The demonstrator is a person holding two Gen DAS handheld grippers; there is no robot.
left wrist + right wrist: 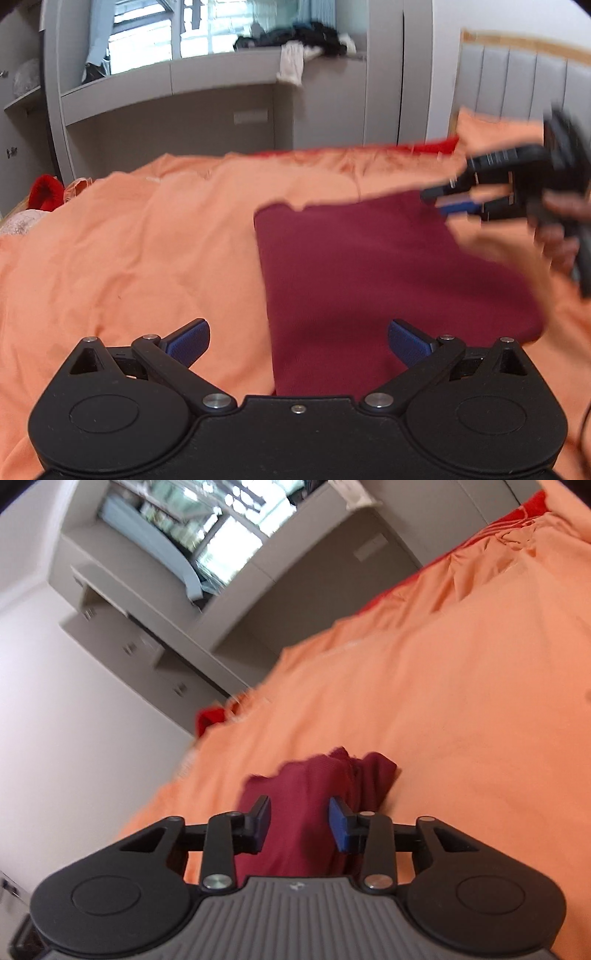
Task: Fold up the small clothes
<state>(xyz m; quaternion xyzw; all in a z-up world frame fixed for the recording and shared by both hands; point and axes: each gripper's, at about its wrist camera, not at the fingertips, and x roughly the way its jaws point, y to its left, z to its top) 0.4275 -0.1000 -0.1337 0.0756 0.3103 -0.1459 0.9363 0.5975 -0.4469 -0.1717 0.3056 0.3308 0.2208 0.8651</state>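
Maroon cloth (pixel 369 280) flat on orange bedsheet (pixel 129 251).

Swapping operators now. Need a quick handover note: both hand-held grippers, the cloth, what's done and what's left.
Left hand-held gripper: open wide, empty, over the near edge of the maroon cloth.
Right hand-held gripper: partly open, cloth seen between its fingers, pads not pressing; no grip.
Cloth: lies folded in a flat rectangle on the orange bedsheet; its far end looks bunched from the right wrist camera.
Left: probably tidy that end, perhaps one more fold.
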